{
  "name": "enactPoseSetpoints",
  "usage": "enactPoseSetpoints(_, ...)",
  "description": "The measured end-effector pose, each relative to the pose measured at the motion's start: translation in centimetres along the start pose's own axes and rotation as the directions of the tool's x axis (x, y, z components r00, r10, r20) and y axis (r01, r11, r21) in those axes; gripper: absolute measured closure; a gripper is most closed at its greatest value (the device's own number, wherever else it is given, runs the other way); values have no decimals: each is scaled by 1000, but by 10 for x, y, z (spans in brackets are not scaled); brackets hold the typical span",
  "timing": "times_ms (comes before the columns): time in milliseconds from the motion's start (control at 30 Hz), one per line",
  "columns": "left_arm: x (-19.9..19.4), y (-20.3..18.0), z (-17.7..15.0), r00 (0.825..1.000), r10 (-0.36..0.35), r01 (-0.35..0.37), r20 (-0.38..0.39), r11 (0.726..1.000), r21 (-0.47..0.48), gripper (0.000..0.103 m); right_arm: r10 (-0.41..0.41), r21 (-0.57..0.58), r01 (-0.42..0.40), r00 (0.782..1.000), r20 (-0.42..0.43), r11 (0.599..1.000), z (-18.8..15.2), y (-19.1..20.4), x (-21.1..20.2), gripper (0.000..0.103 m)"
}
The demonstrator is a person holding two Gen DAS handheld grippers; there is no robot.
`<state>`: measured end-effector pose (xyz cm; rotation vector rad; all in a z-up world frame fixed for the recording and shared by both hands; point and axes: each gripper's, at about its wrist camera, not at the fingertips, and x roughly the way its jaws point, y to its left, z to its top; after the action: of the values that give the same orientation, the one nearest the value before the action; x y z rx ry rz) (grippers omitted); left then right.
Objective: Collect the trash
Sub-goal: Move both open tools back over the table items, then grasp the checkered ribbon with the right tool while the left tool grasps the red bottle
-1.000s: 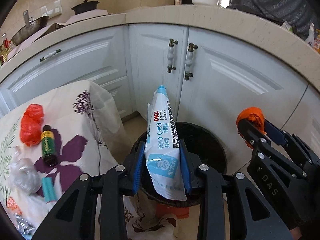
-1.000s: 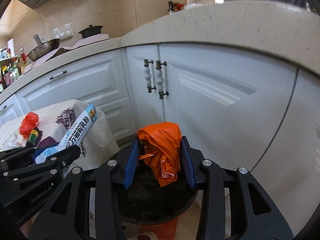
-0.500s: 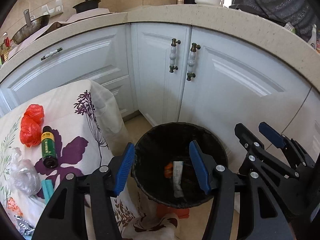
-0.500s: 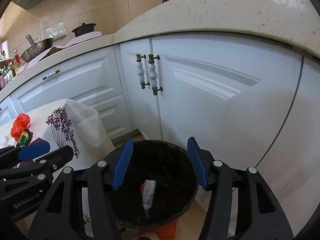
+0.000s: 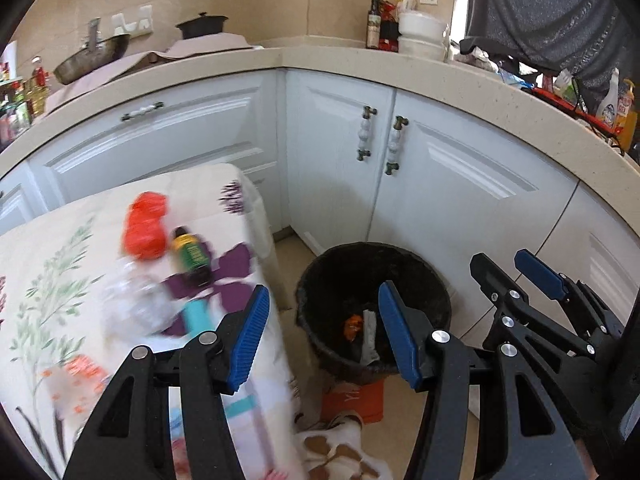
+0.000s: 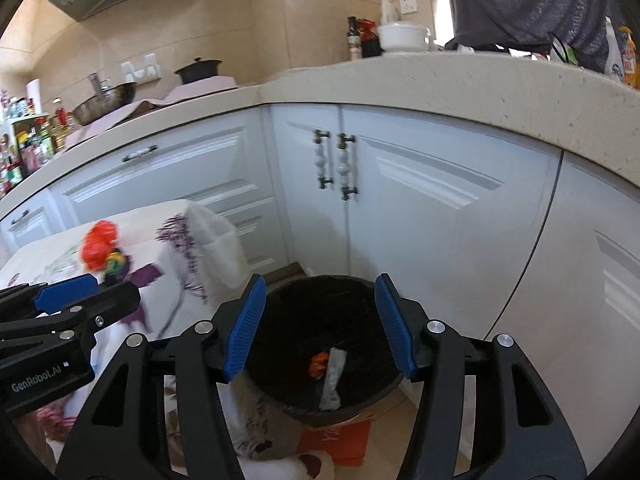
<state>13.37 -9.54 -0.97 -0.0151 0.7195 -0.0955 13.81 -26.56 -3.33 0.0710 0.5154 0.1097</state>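
Grippers, left [image 5: 322, 330] and right [image 6: 320, 326], gape empty over the round black plastic bin [image 6: 280, 344]; next we swing toward ten o'clock, squarely addressing the crumpled red plastic bag [image 5: 145, 227].

Motion blur is smearing the orange bag [image 5: 145, 227], the green-labelled bottle [image 5: 191, 254] and the clear crumpled plastic [image 5: 134, 305] lying on the flowered tablecloth [image 5: 52, 256] left of the black bin [image 5: 320, 280]. Inside the bin, the pale packet [image 6: 333, 376] is showing no readable print, and its rim is hiding the floor.

Both wrist views angled down, fairly near, share black bin [image 5: 374, 312] [image 6: 324, 344] — table side blurred, probably motion.
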Motion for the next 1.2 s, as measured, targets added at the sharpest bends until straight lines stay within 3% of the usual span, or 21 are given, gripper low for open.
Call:
enactPoseSetpoints(400, -63, 77, -51, 994, 106, -105, 5, 992, -69, 47, 143, -74, -143, 990, -2, 987, -29, 82, -54, 48)
enactPoseSetpoints(667, -95, 129, -90, 983, 183, -182, -7, 973, -143, 47, 221, -150, -224, 975, -32, 963, -51, 131, -78, 48)
enactPoseSetpoints(867, -104, 156, -110, 979, 204, -204, -21, 960, -193, 44, 259, -182, -270, 962, -82, 945, -71, 155, -79, 47)
enactPoseSetpoints(1100, -105, 163, -123, 983, 183, -185, -32, 959, -214, 40, 261, -219, -287, 955, -140, 932, -84, 171, -70, 48)
enactPoseSetpoints(1200, -105, 160, -124, 986, 164, -167, -30, 963, -212, 37, 269, -219, -302, 948, -168, 928, -87, 174, -65, 54)
